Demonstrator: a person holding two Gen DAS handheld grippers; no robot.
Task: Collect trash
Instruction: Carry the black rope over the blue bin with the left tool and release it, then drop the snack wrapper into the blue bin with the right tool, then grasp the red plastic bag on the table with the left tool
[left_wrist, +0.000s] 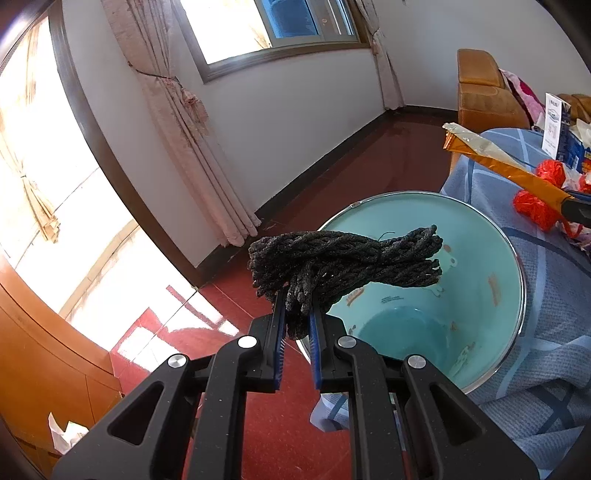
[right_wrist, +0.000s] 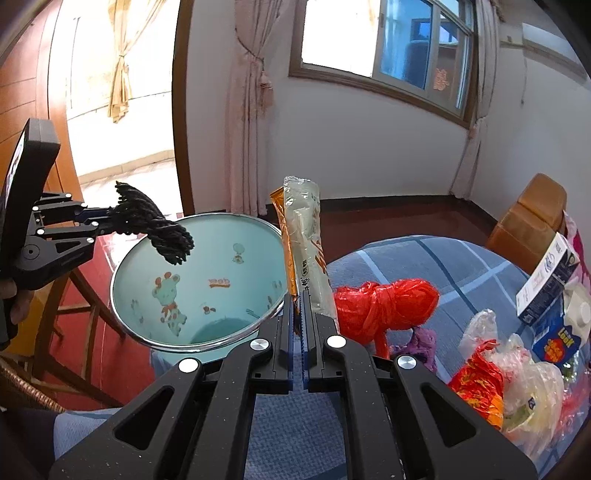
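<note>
Holding trash over the bin with both grippers; this looks like the drop-off step.

Left gripper (left_wrist: 295, 314): fingers narrow, clamped on a bundle of black rope (left_wrist: 343, 262). From the right wrist view the rope (right_wrist: 155, 225) hangs above the near-left rim of the teal bin (right_wrist: 122, 266), its free end over the opening. Bin interior looks bare, only printed cartoon figures on the wall.

Right gripper (right_wrist: 298, 306): fingers almost closed, pinching the lower end of a long orange-and-clear snack wrapper (right_wrist: 304, 236). Wrapper stands roughly upright, just beside the bin's right rim, not clearly over the opening. In the left view the same wrapper (left_wrist: 495, 155) stretches across the blue checked cloth (left_wrist: 554, 295).

Next move, my read:
- left: open the fingers to release; rope is already above the mouth, maybe nudge further in so the bundle clears the rim
- right: shift the wrapper left over the opening, then release; it's long and light, so it could catch the rim or flutter out

Still on the cloth: red plastic twine ball (right_wrist: 384, 306), crumpled clear bags (right_wrist: 528, 384), a red foil wrapper (right_wrist: 476, 384), a blue-white carton (right_wrist: 546, 280). Plenty of pickups left.
</note>
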